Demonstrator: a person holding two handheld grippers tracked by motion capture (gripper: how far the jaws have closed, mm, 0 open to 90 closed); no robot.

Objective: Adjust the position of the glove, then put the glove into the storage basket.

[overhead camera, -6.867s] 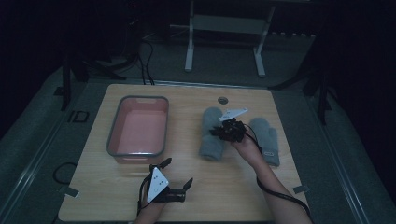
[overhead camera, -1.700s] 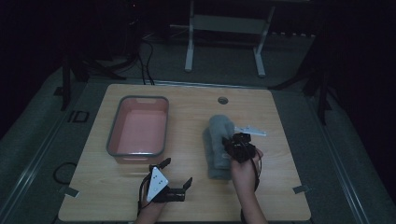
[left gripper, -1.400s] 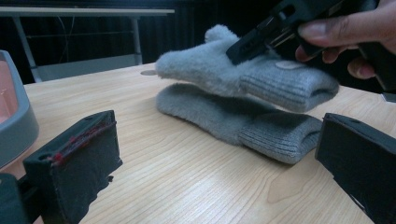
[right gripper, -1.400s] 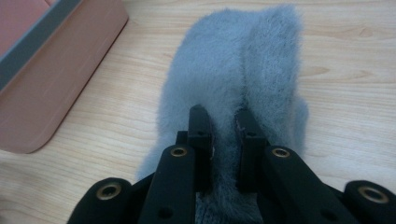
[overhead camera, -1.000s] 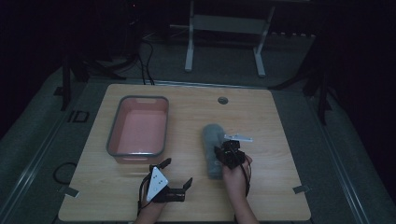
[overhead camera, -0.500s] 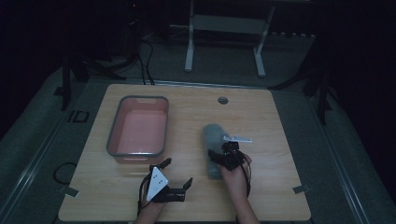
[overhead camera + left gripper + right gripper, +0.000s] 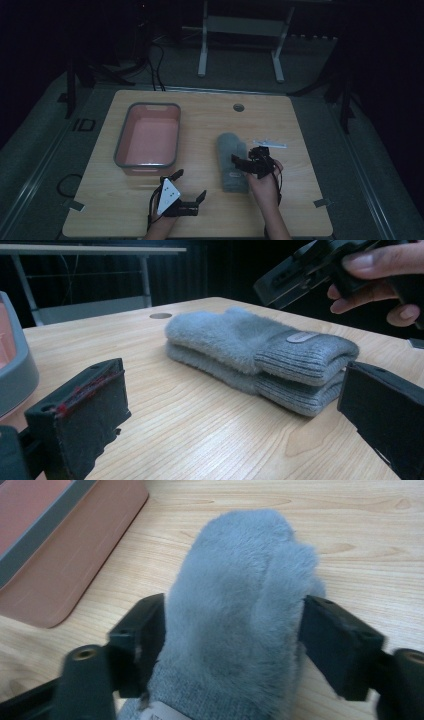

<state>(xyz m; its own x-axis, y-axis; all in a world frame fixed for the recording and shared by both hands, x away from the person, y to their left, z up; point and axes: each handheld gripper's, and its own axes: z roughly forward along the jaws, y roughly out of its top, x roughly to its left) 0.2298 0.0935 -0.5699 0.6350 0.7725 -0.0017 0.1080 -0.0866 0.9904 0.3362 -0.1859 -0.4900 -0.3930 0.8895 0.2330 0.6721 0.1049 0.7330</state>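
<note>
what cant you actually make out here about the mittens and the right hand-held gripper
- Lower mitten: left gripper view, mostly covered by the upper mitten.
- Cuff label: too small to read.
- Right hand-held gripper: right gripper view, fur hides whether the jaws, which have just been opening, touch the mittens.
- Tray: its floor is dim.

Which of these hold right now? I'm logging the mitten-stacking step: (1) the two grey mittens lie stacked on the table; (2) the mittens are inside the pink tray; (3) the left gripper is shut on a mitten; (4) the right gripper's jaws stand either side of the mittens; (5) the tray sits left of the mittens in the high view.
1. True: the grey mittens lie one on the other on the table.
2. False: the pink tray holds nothing; the mittens lie beside it.
3. False: the left gripper is open and apart from them.
4. True: the right gripper has just been opening, mittens between its jaws.
5. True.
</note>
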